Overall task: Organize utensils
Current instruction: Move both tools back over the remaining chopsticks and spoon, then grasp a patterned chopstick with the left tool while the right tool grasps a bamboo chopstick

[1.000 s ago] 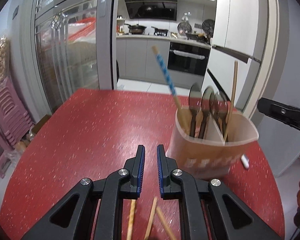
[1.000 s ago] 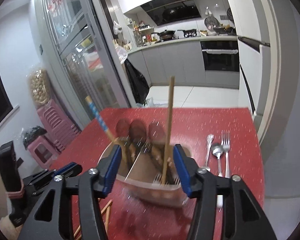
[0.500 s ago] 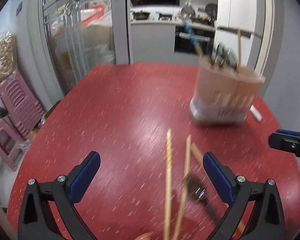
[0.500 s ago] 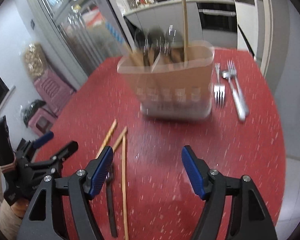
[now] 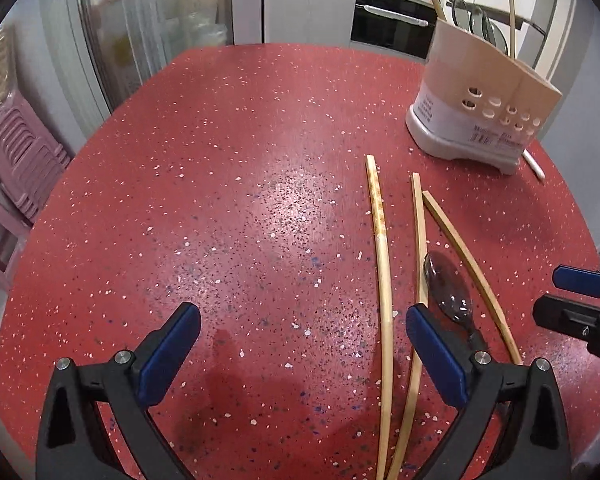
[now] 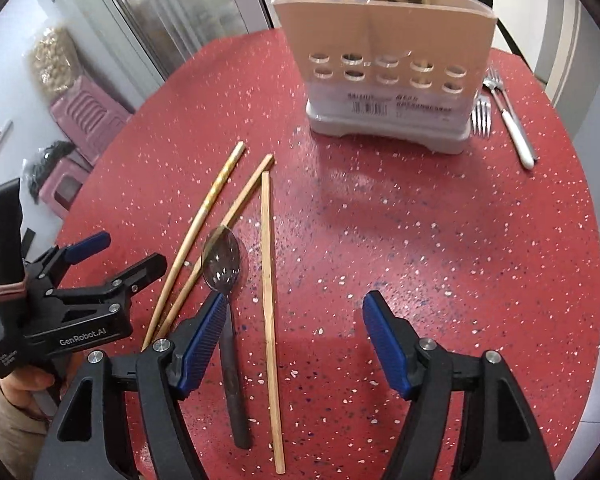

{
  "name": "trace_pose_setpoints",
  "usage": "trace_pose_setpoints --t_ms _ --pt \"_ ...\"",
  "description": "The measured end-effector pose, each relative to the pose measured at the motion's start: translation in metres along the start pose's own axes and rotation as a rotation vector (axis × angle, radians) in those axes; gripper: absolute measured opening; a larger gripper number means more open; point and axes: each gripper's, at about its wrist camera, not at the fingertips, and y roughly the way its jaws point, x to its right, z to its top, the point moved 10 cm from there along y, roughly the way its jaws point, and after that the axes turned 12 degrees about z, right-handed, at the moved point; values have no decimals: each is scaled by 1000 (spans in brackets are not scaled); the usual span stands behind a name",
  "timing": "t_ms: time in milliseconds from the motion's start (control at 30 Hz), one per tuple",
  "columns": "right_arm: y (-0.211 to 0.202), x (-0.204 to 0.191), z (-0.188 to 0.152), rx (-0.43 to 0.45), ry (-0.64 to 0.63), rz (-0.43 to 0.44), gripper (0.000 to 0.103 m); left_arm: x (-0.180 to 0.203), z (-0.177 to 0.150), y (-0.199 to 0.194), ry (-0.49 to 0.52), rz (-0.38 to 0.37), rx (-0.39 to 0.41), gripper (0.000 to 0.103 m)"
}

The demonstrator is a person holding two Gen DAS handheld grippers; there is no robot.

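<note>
- Three loose chopsticks [image 6: 269, 312] and a dark spoon [image 6: 222, 258] lie flat on the red speckled surface [image 6: 440, 240], well short of the utensil holder [image 6: 384, 60] at its far side.
- Their long axes run roughly away from both claws, toward the holder.
- The right claw [image 6: 292, 344] hangs spread and empty; the rightmost chopstick lies between its jaws, the spoon handle passes under its left finger.
- The left claw [image 5: 300, 344] is wide apart, holding nothing, with the leftmost chopstick [image 5: 384, 280] inside its right jaw.
- Both claws look about equally near.
- Readable writing: "GenRobot.AI" on the left claw's body; the holder's barcode label is illegible.
</note>
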Motion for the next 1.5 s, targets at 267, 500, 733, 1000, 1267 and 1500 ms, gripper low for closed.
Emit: trace_pose_setpoints --t_ms 267,500,733,1000,1267,1500 --pt "20 -6 -7 -67 -46 -59 55 7 12 17 59 22 -14 103" --pt "38 -14 -8 -109 -89 -110 46 11 19 26 75 28 -26 103" --pt "50 -22 4 -146 -146 -175 43 15 28 32 89 18 -30 103" --pt "60 -26 10 -182 -157 -161 24 29 41 35 145 -8 -41 103" --pt "56 -24 12 -182 -139 -113 6 48 52 36 231 -70 -97 103" --pt "42 -15 9 -136 -108 -55 6 69 59 30 327 -103 -137 90"
